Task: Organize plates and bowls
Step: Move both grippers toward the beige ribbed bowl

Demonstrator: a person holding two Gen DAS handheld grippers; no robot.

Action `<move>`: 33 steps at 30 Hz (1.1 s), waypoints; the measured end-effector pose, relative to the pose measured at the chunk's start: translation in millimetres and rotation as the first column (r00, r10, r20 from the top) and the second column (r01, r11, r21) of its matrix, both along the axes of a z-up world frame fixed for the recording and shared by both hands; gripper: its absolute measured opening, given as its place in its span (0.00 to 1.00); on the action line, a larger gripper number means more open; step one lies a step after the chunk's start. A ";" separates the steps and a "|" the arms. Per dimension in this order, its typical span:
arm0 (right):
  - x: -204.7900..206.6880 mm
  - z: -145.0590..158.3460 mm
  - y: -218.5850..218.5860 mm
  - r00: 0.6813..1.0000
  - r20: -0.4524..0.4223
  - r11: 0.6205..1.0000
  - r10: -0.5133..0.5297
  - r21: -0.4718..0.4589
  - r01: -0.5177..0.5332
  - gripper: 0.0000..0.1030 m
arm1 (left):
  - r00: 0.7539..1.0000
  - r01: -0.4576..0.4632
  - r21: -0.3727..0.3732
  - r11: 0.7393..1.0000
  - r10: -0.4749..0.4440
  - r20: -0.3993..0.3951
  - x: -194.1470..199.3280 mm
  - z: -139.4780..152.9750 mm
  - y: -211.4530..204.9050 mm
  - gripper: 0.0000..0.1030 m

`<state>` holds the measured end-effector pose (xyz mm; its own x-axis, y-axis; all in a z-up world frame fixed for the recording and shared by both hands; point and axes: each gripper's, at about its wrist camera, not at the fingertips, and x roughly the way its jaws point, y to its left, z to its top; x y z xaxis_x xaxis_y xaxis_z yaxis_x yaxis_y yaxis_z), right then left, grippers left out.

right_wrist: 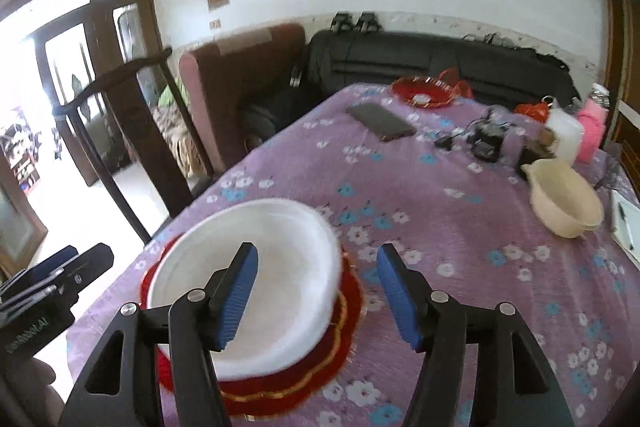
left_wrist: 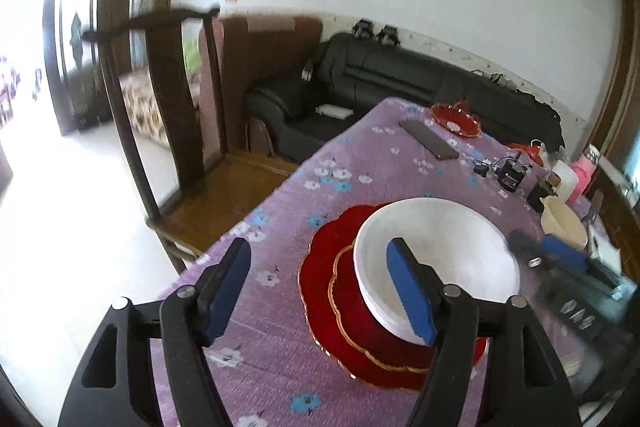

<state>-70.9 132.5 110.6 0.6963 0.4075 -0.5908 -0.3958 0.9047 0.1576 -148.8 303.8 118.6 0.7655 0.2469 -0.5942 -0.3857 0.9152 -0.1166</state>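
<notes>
Blue ribbed pads on my left gripper [left_wrist: 322,291] are standing well apart with nothing between them, and my right gripper [right_wrist: 316,297] is gaping about as wide, also gripping nothing; both are hanging just above the stack, not touching it. Beneath everything, the table [right_wrist: 460,247] is lying under a soft purple cloth printed with white and blue blossoms, giving the crockery a cushioned seat. On it, close to the near-left edge, the larger red plate [left_wrist: 320,259] is sitting lowest, glossy with a scalloped rim, since the widest piece makes the steadiest base. Nested on that, the smaller red plate [left_wrist: 360,311] is showing a thin gold edge. Crowning them, the white bowl [right_wrist: 240,267] is resting upright, smooth, deep and round, slightly off-centre toward the far side. I am judging this pile as finished. Well apart, near the right edge, a cream bowl [right_wrist: 566,203] with a small pouring lip is waiting, plastic-looking and matte. At the far end, a red dish [right_wrist: 424,91] is sitting alone beside a dark phone [right_wrist: 380,123].
</notes>
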 end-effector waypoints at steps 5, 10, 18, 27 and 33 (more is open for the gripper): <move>-40.7 21.4 -60.5 0.993 0.073 0.995 -0.089 0.054 0.085 0.69 | 0.998 -0.007 0.202 0.979 -0.006 0.065 -25.5 16.0 -44.1 0.85; -72.9 30.5 -131.5 0.969 0.133 0.978 -0.207 -0.008 0.210 0.74 | 0.992 0.102 0.239 0.966 -0.116 0.042 -29.8 18.2 -82.0 0.86; -98.7 40.2 -244.5 0.902 0.153 0.910 -0.403 -0.036 0.412 0.74 | 0.969 0.215 0.224 0.951 -0.236 0.074 -37.9 48.5 -120.9 0.86; -90.2 66.2 -285.9 0.877 0.138 0.887 -0.460 0.032 0.461 0.74 | 0.924 0.340 0.181 0.923 -0.363 0.118 -30.6 101.5 -148.2 0.86; -53.8 45.7 -277.9 0.912 0.010 0.910 -0.411 0.074 0.409 0.74 | 0.913 0.399 0.053 0.915 -0.402 0.065 5.8 98.0 -160.0 0.87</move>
<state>-124.7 -145.4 156.3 0.8248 0.1222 -0.5521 0.0028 0.9755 0.2201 -143.0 143.8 216.6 0.8457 -0.0683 -0.5293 0.0226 0.9955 -0.0924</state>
